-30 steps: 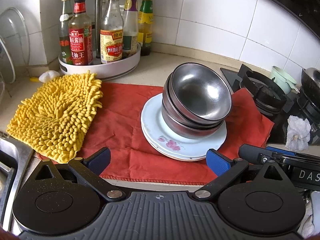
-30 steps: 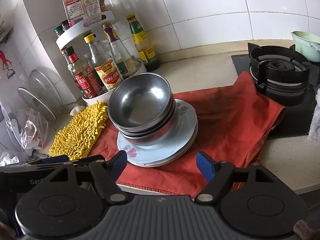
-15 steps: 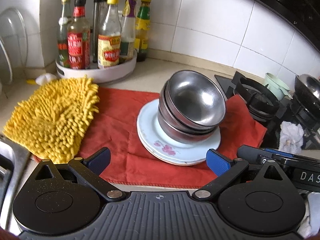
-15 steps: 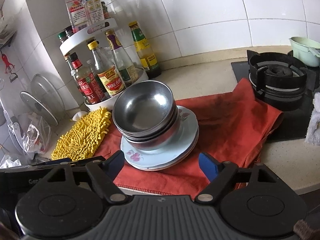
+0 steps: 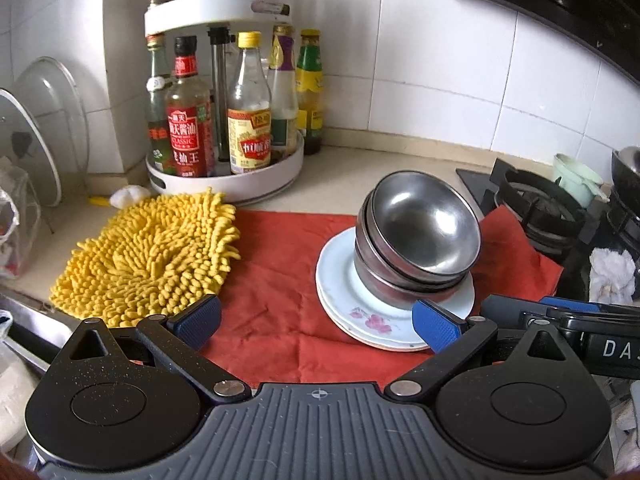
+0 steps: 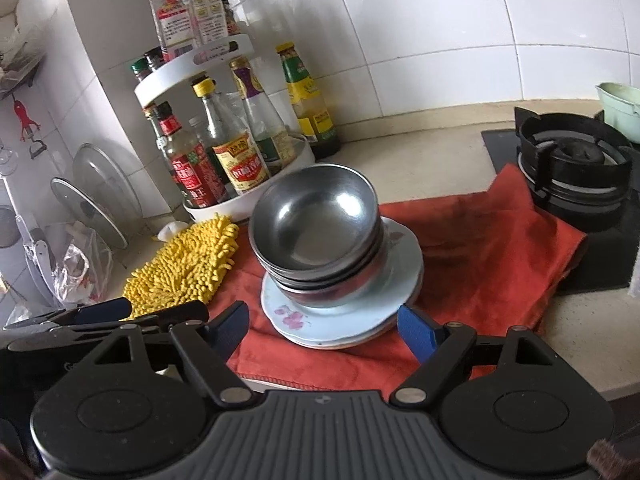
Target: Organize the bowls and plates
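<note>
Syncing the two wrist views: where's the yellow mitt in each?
Left wrist: mitt left of centre, on the red cloth's left end.
Right wrist: mitt lower left, left of the bowls.
Shared landmark: bottle rack just behind it.

1. A cloth (image 5: 280, 280) lies spread on the tabletop (image 5: 360, 178).
2. A stack of plates (image 5: 360, 320) sits on the cloth; nested bowls (image 5: 420, 236), tilted, rest on the plates.
3. A mitt (image 5: 148, 256) lies left of the plates, overlapping the cloth's left edge.
4. A bottle rack (image 5: 228, 176) stands behind the mitt, against the wall.
5. A stove burner (image 5: 536, 208) sits right of the cloth.
</note>
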`<state>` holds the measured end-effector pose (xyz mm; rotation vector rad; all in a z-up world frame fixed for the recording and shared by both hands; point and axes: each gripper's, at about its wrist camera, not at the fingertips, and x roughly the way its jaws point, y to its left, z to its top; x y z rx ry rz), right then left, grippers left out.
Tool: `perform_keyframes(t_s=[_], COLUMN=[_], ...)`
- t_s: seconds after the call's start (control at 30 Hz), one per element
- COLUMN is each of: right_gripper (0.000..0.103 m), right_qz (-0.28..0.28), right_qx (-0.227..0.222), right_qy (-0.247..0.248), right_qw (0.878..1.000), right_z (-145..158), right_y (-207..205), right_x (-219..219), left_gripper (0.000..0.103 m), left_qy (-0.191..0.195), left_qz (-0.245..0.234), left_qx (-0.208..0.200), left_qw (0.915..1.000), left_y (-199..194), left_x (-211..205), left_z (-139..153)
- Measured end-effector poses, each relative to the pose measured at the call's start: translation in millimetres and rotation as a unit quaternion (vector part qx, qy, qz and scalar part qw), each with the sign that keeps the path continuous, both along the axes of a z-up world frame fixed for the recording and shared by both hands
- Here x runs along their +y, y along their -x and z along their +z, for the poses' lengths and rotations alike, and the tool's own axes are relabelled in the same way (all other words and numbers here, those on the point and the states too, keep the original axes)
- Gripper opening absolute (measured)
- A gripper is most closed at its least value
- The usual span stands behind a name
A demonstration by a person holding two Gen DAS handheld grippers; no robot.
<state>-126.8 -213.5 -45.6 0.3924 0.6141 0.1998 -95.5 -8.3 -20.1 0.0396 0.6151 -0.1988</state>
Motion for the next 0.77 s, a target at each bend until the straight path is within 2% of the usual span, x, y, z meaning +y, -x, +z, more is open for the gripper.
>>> perform_keyframes(t_s=[0.13, 0.27, 0.4, 0.57, 0.63, 0.73, 0.77], right_gripper=[0.078, 0.078, 0.078, 0.079, 0.08, 0.083, 0.083], right_qz=[0.008, 0.013, 0.013, 0.019, 0.023, 0.019, 0.016], right_qx=[-0.018, -0.022, -0.021, -0.025, -0.028, -0.037, -0.04], right_qy=[-0.006, -0.005, -0.015, -0.018, -0.025, -0.04, -0.044], right_qw=[1.0, 1.0, 1.0, 0.999, 0.999, 0.998, 0.998], right_z=[3.2, 4.1, 3.3, 3.0, 2.3, 4.4, 5.3], right_y=[1.9, 1.2, 0.0, -0.6, 0.1, 0.5, 0.1], right_x=[3.0, 6.6, 6.5, 8.1, 8.4, 5.9, 4.7], left_gripper=[0.101, 0.102, 0.103, 0.103, 0.103, 0.103, 0.103], left_qy=[0.027, -0.005, -0.007, -0.025, -0.004, 0.05, 0.05], left_qz=[-0.01, -0.013, -0.019, -0.017, -0.025, -0.035, -0.029], left_qx=[0.015, -0.011, -0.014, -0.089, -0.09, -0.063, -0.058], left_qw=[0.9995, 0.9998, 0.9997, 0.9956, 0.9956, 0.9962, 0.9966], left_y=[-2.4, 1.1, -2.4, 11.3, 9.4, 1.1, -1.4], left_x=[7.5, 2.7, 4.7, 5.4, 11.7, 23.0, 23.8], left_z=[-1.3, -0.4, 0.3, -2.4, -0.8, -1.2, -2.3])
